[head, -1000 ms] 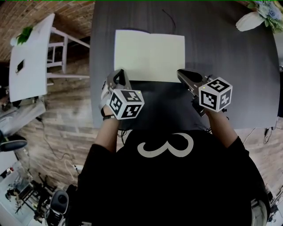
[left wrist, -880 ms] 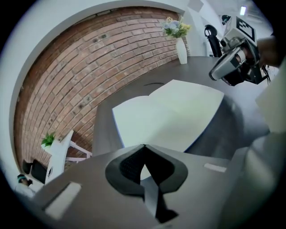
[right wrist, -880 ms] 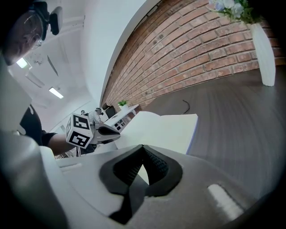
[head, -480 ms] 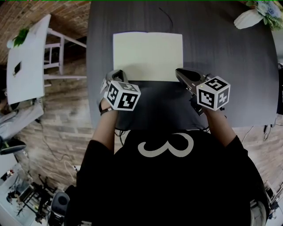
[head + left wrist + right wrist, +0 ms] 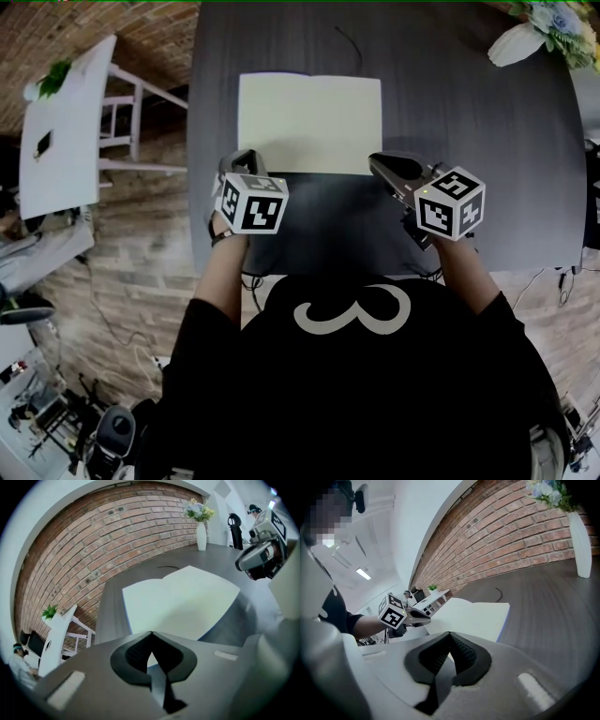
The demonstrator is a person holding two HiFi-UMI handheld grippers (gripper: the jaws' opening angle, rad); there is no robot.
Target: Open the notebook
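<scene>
The notebook (image 5: 309, 122) lies open and flat on the dark table (image 5: 487, 169), showing two blank pale pages. My left gripper (image 5: 242, 156) hovers at the notebook's near left corner, jaws shut with nothing between them. My right gripper (image 5: 376, 160) is at the near right corner, its jaw tips together and empty. In the left gripper view the open notebook (image 5: 183, 602) spreads just beyond the shut left gripper (image 5: 151, 633), with the right gripper (image 5: 248, 564) at the right. In the right gripper view the notebook (image 5: 471, 618) lies ahead of the right gripper (image 5: 450, 633), and the left gripper (image 5: 423, 616) is beyond its far side.
A white vase of flowers (image 5: 525, 42) stands at the table's far right corner. A thin dark cable (image 5: 352, 42) lies beyond the notebook. A white side table (image 5: 66, 122) stands left of the dark table, over a wood floor.
My left gripper has rolled a little in place at the notebook's near left corner. The right gripper and the notebook have stayed where they were.
</scene>
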